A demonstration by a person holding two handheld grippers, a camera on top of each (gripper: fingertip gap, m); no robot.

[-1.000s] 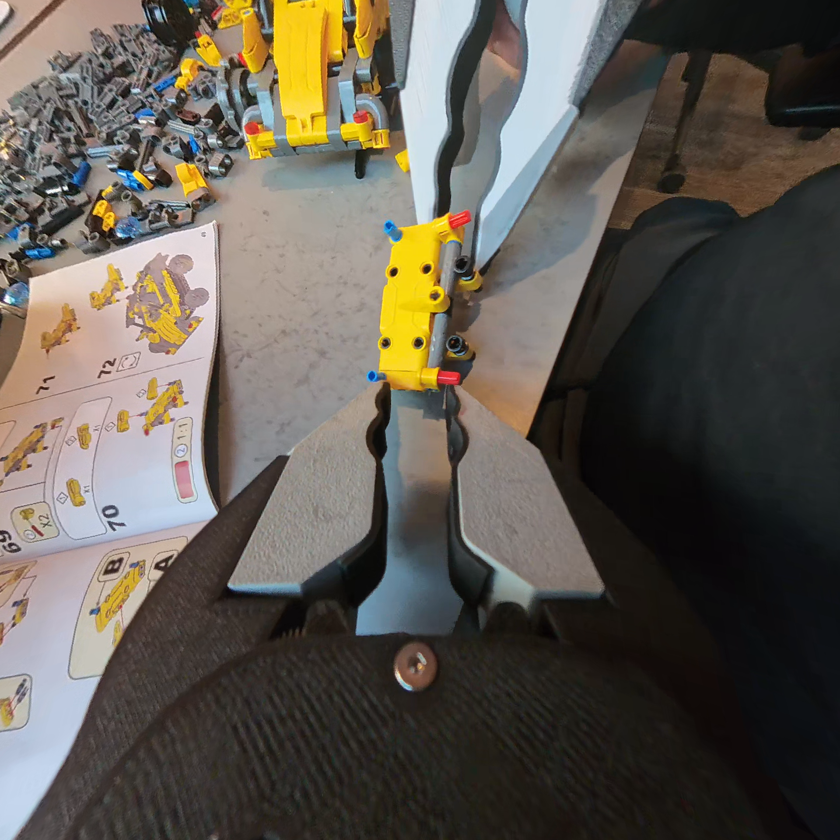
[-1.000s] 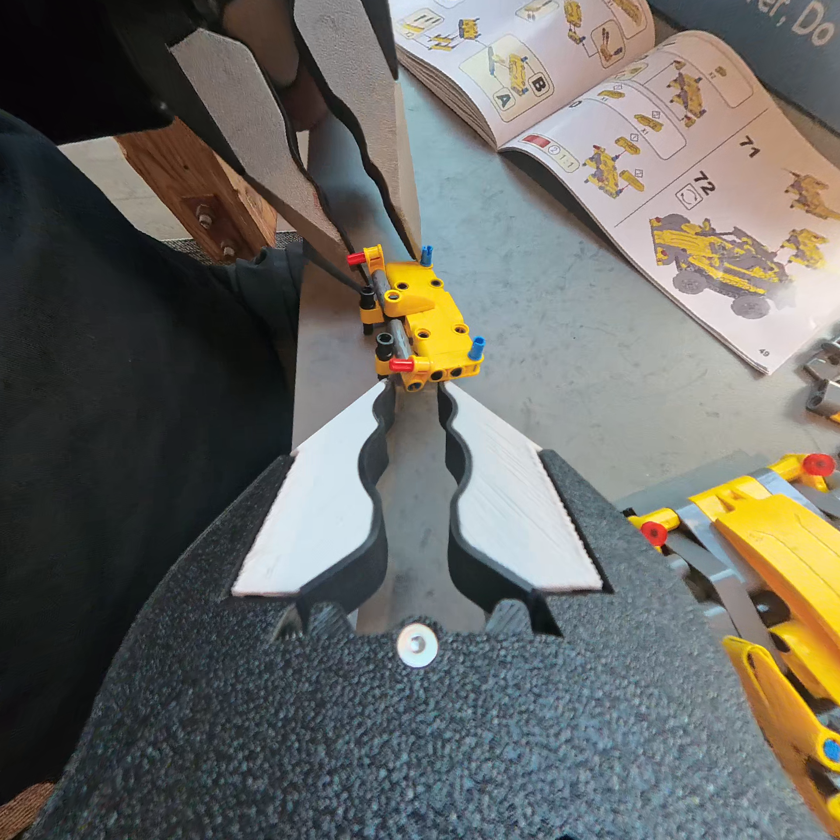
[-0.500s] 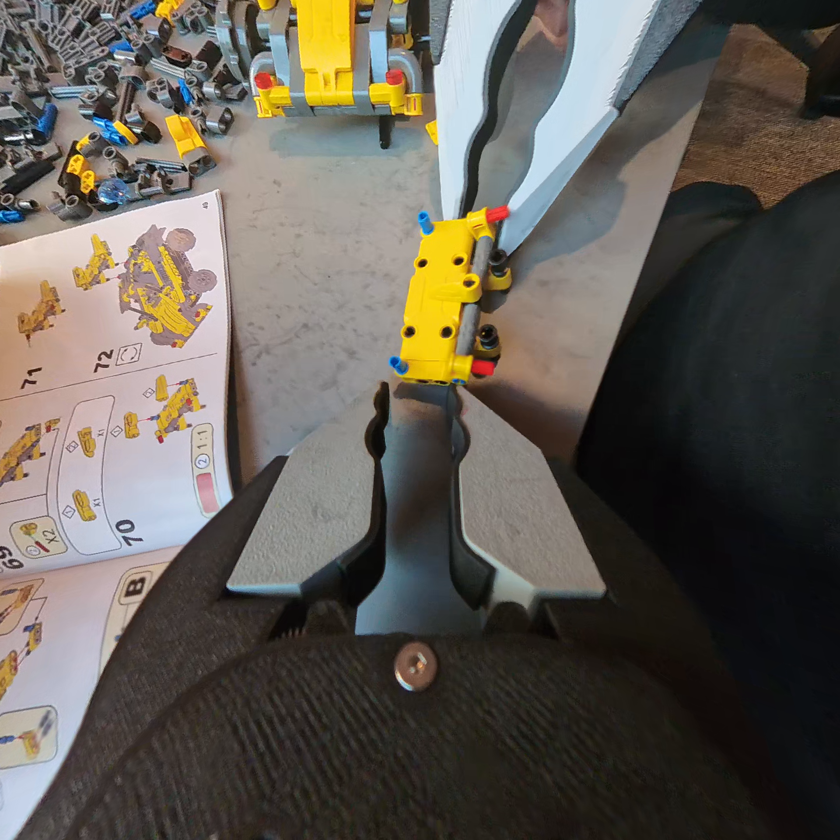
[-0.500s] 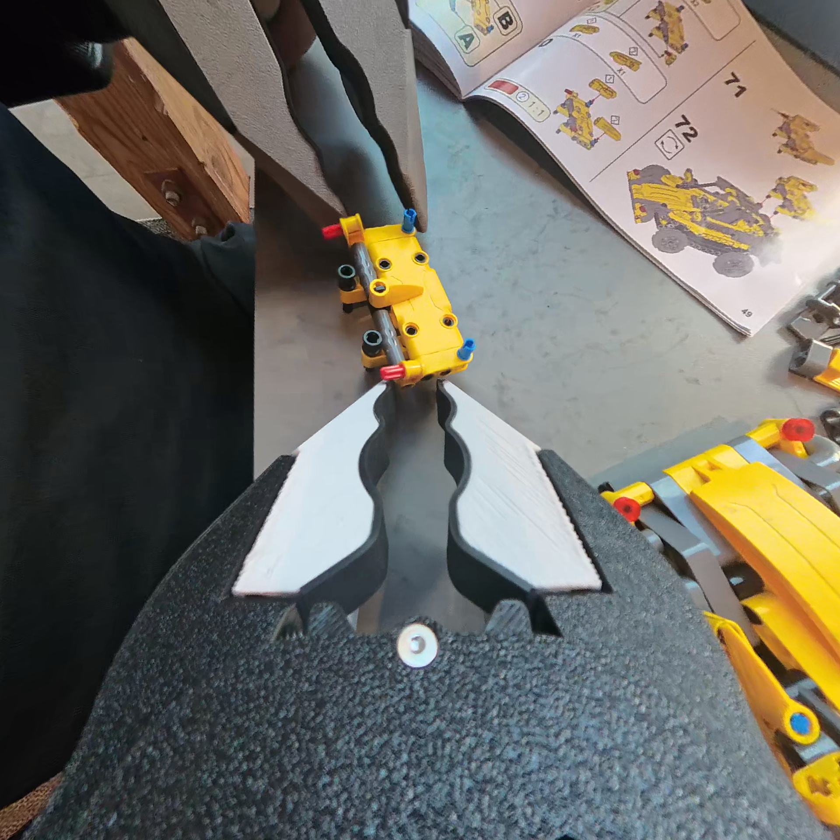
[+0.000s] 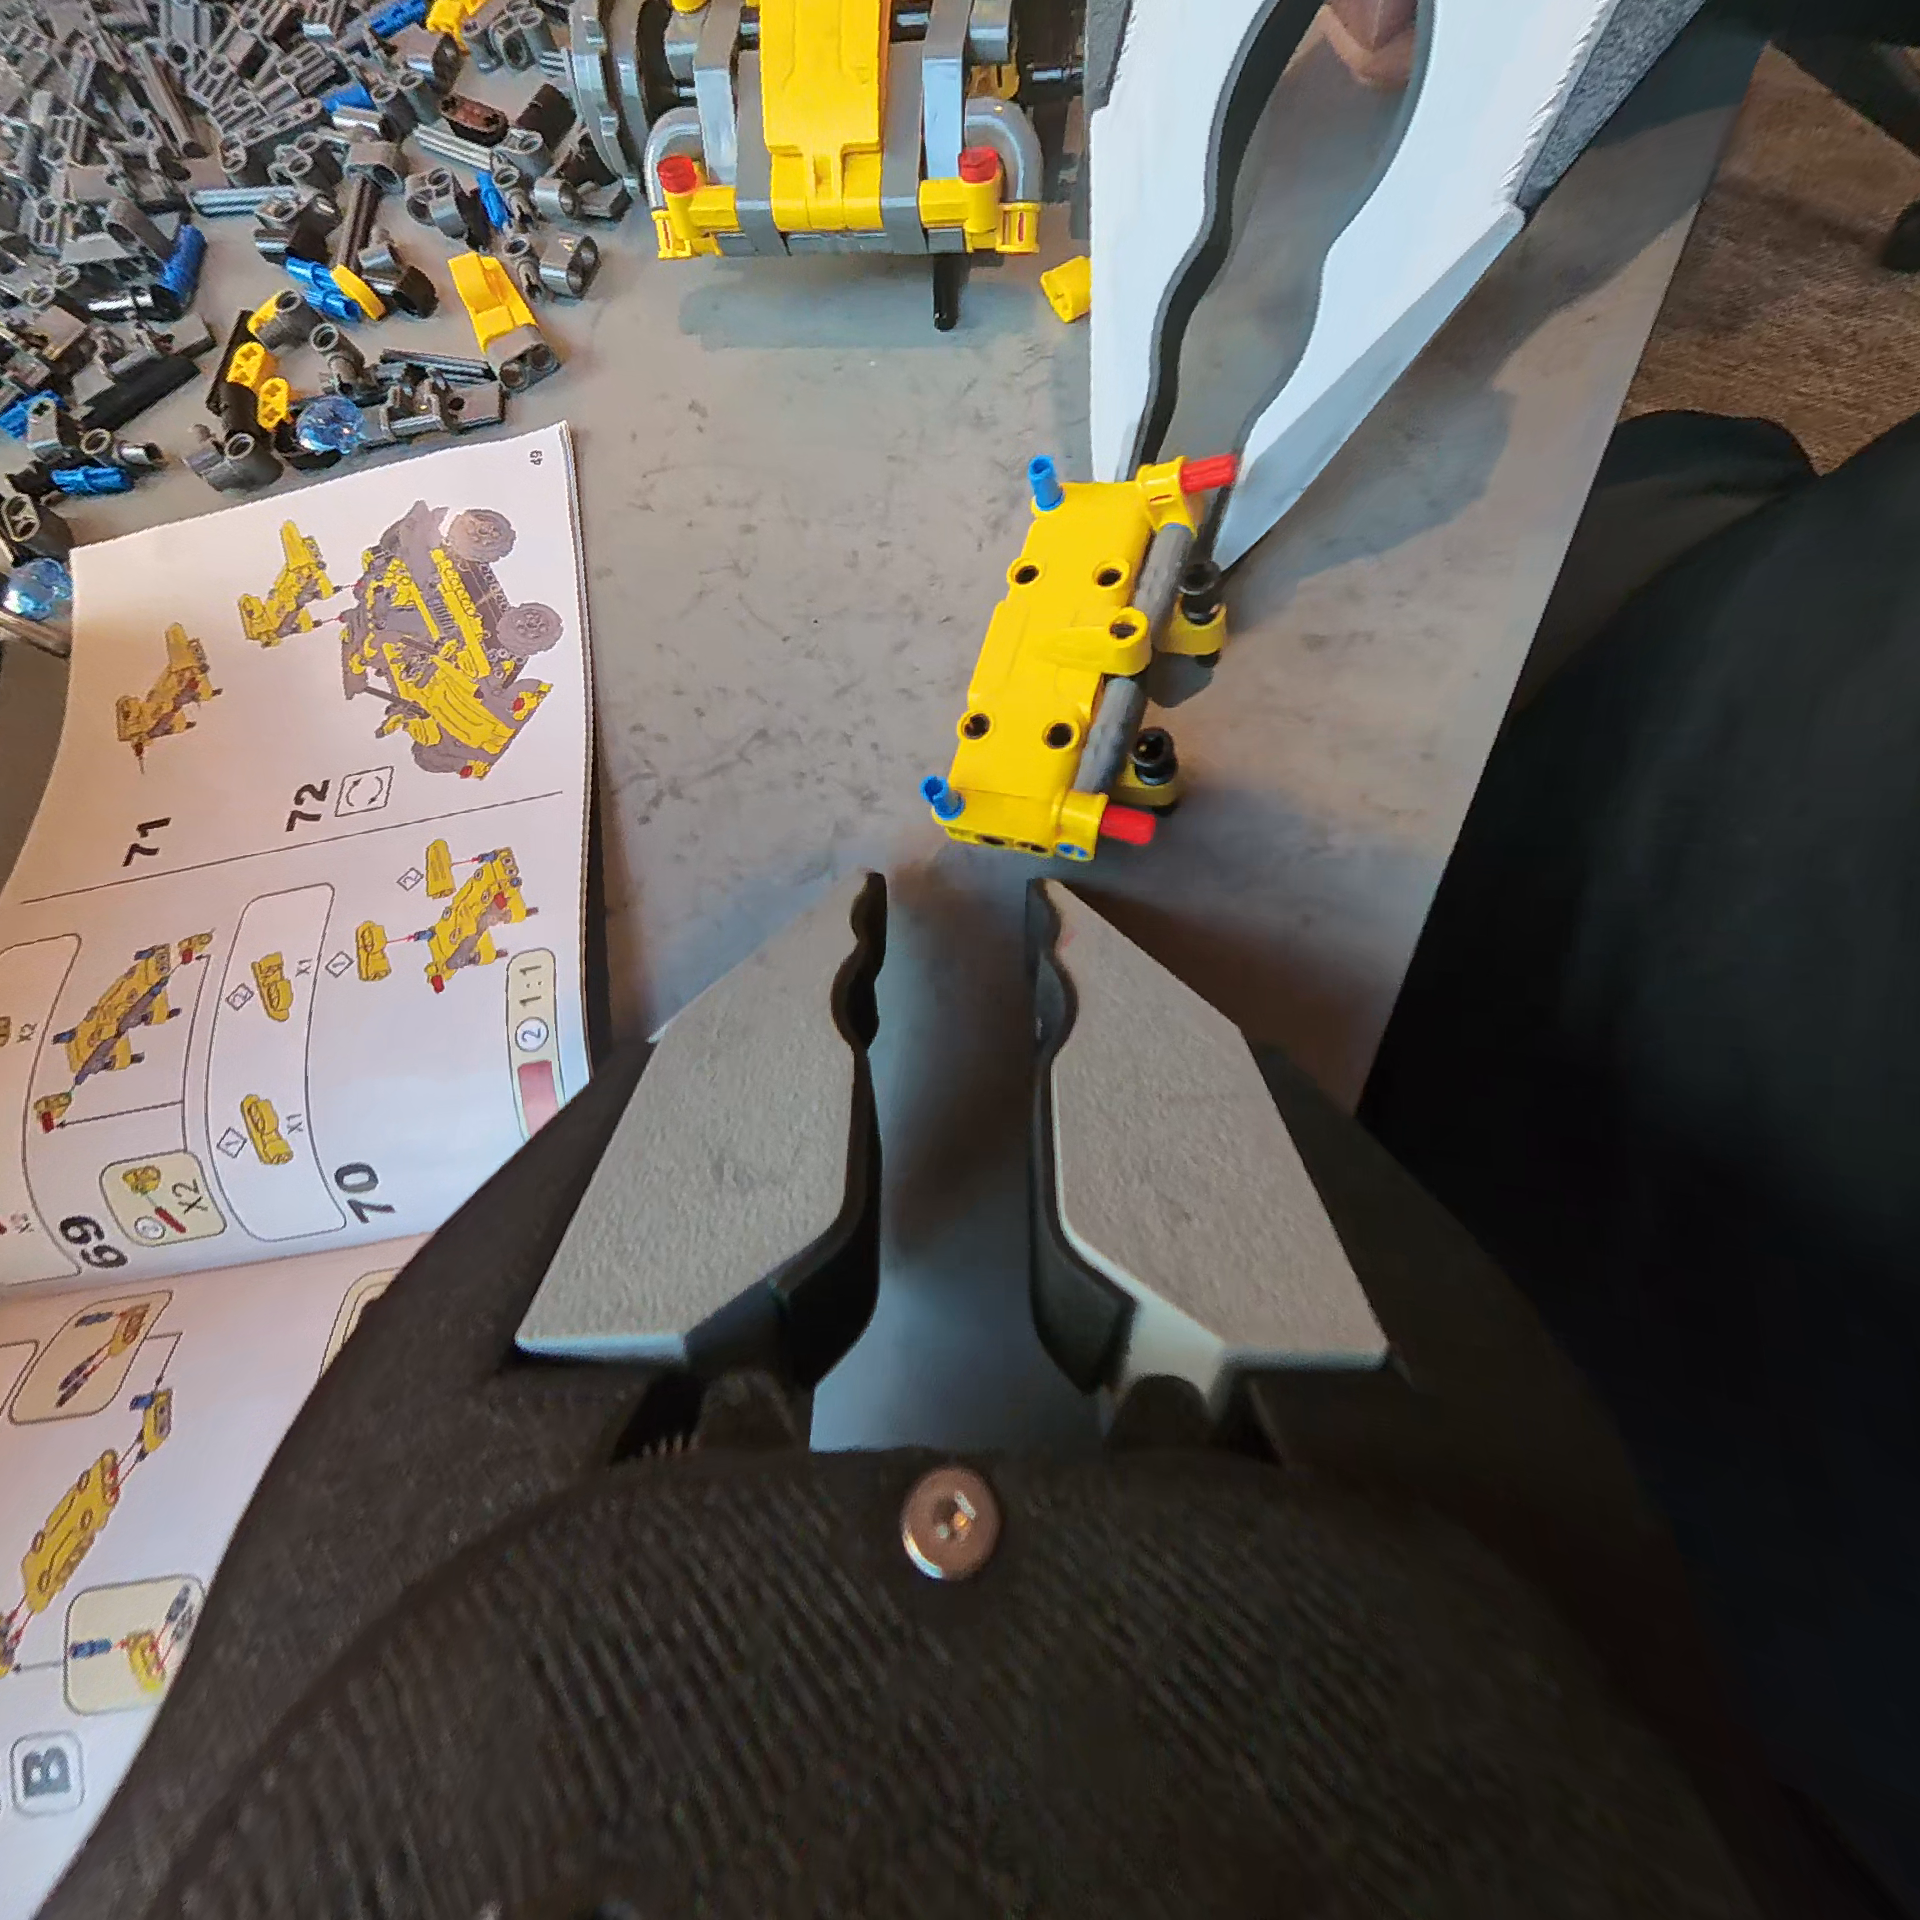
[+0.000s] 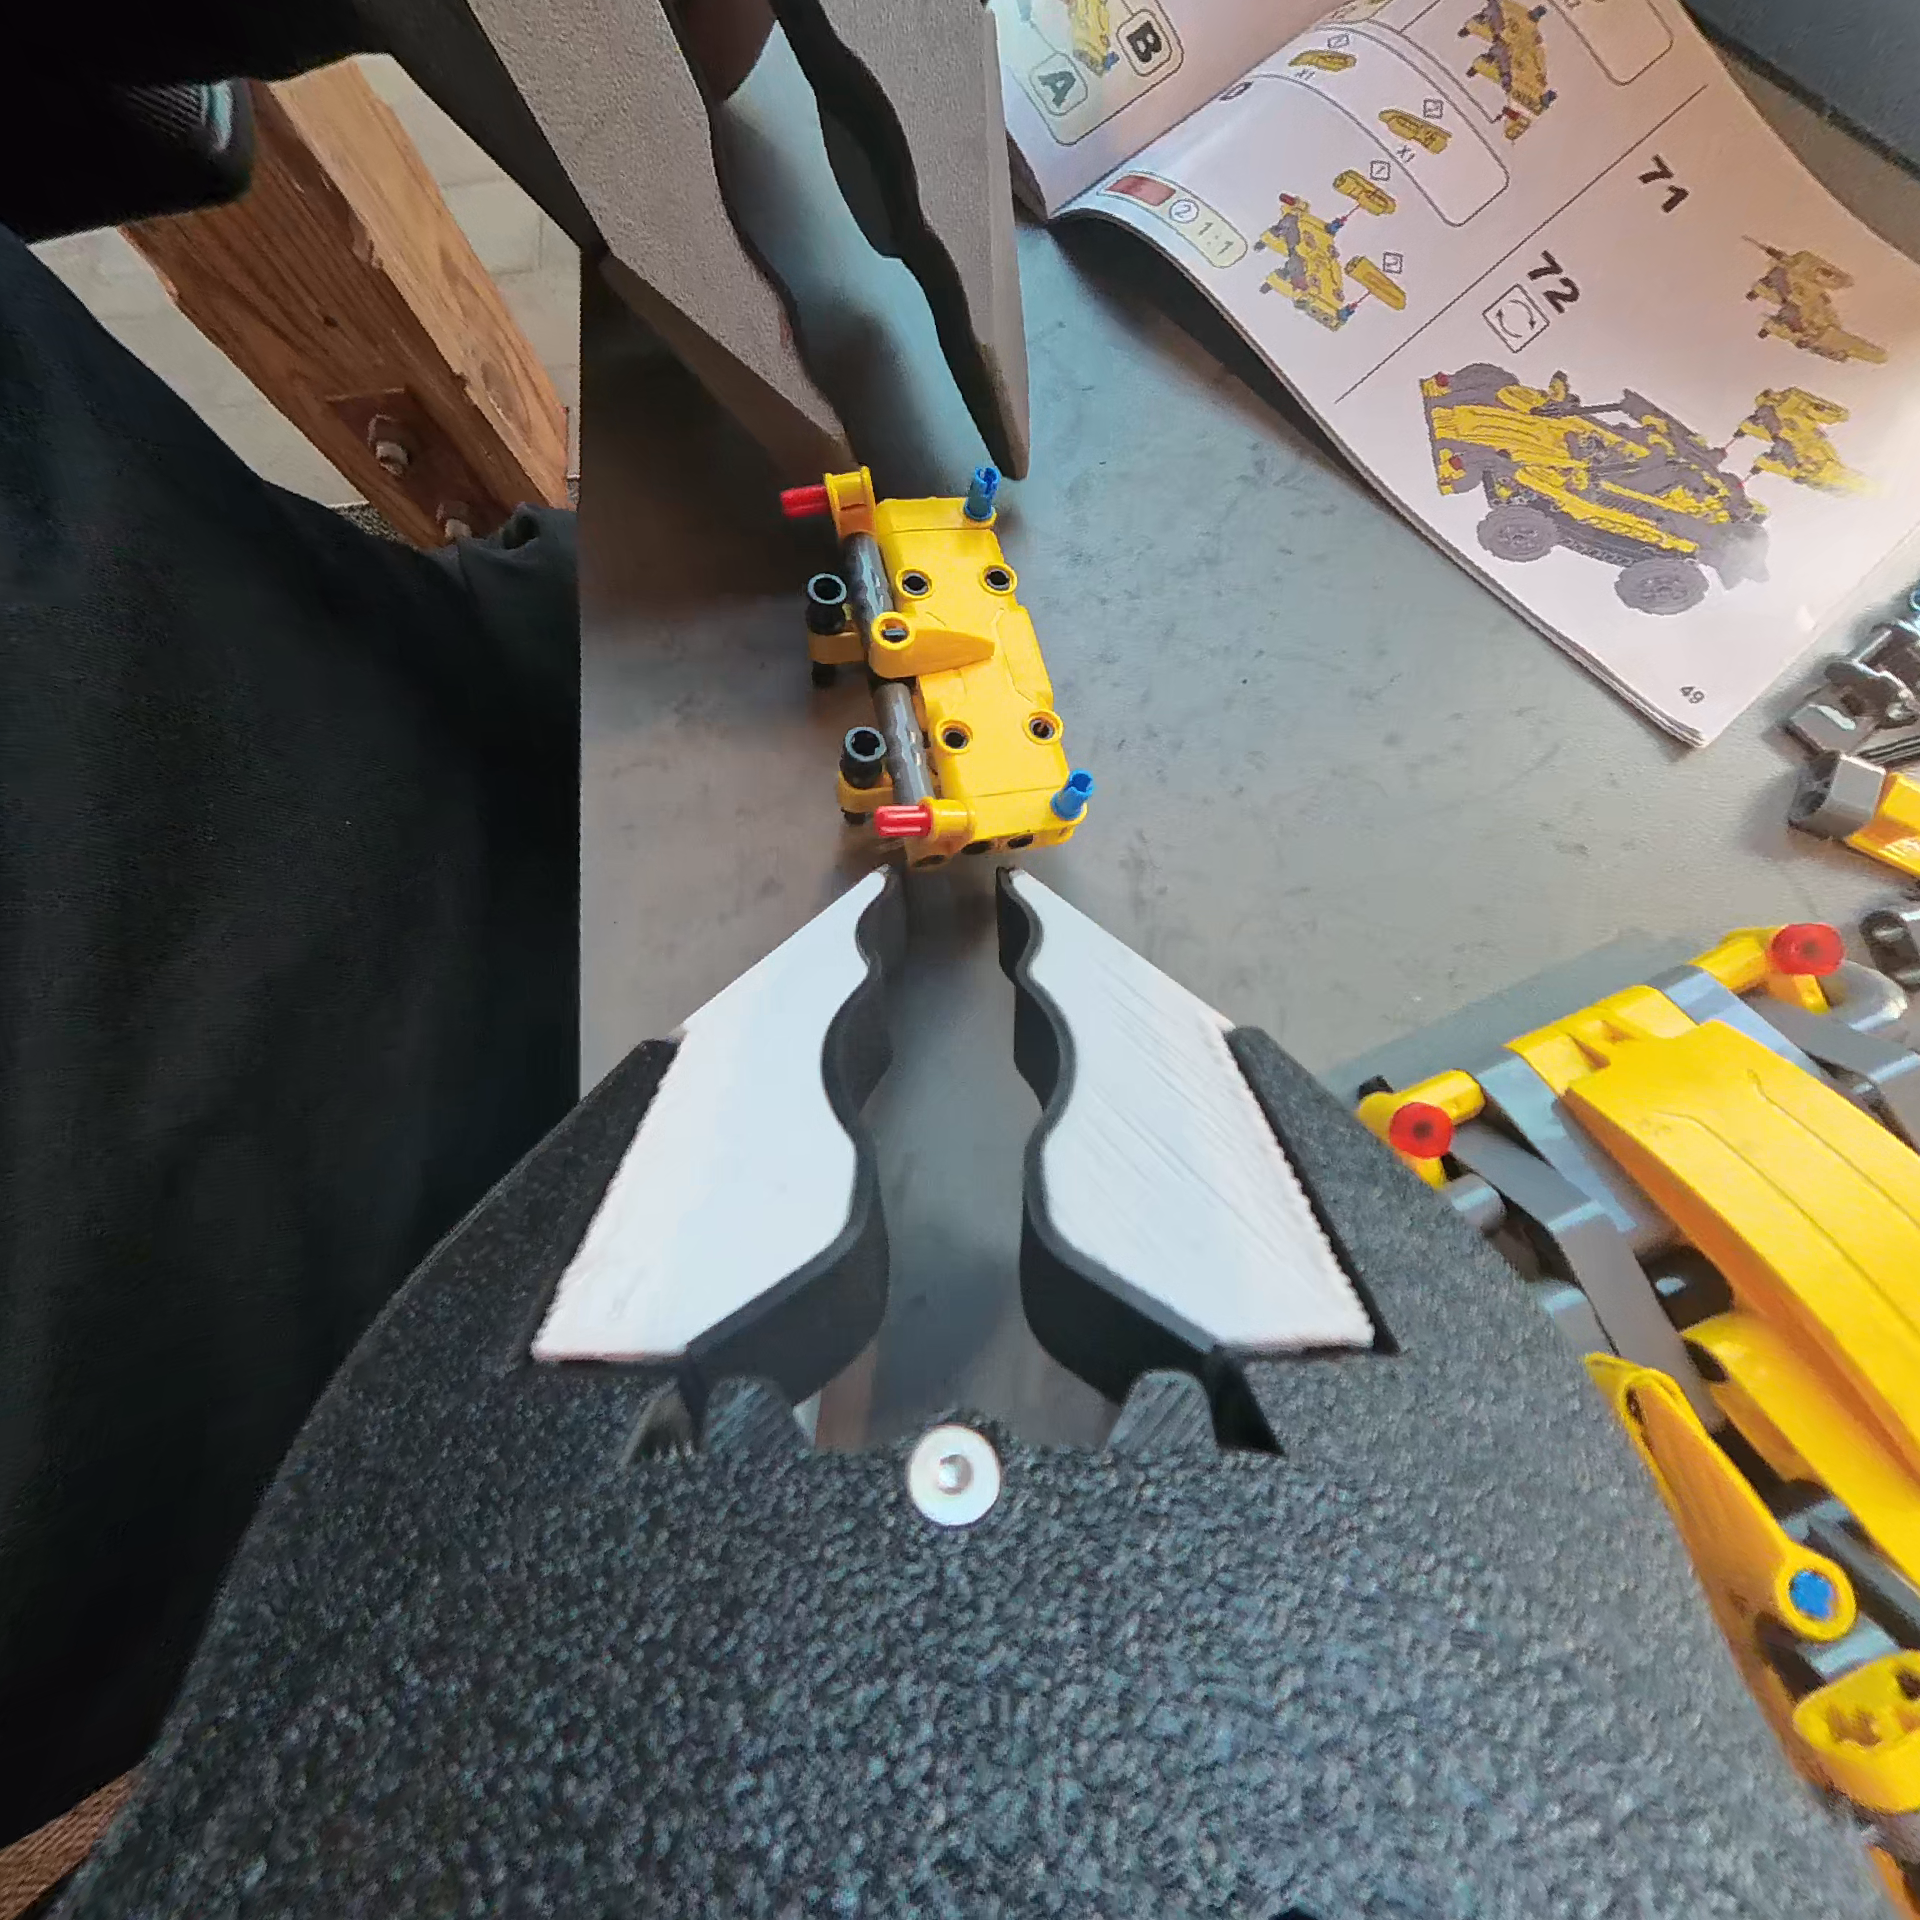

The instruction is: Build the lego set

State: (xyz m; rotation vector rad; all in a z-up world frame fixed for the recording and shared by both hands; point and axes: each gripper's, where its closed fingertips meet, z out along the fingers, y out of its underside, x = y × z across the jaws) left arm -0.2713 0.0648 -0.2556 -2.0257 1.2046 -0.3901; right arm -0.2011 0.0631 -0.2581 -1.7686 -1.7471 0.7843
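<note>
Small yellow brick assembly (image 5: 1060, 665) lies mid-frame on the grey counter (image 5: 790, 623), between both tongs, left (image 5: 954, 894) and right (image 6: 948, 883), each spread and pinching nothing.

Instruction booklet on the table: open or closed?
Open. The instruction booklet lies spread flat on the grey table, printed pages facing up, left of the small yellow assembly.

We hold the left tongs (image 5: 954, 896) low and level with the jaws parted, nothing between them. Our right tongs (image 6: 948, 881) face them from the opposite side, tips angled downward, jaws likewise parted and empty.
</note>
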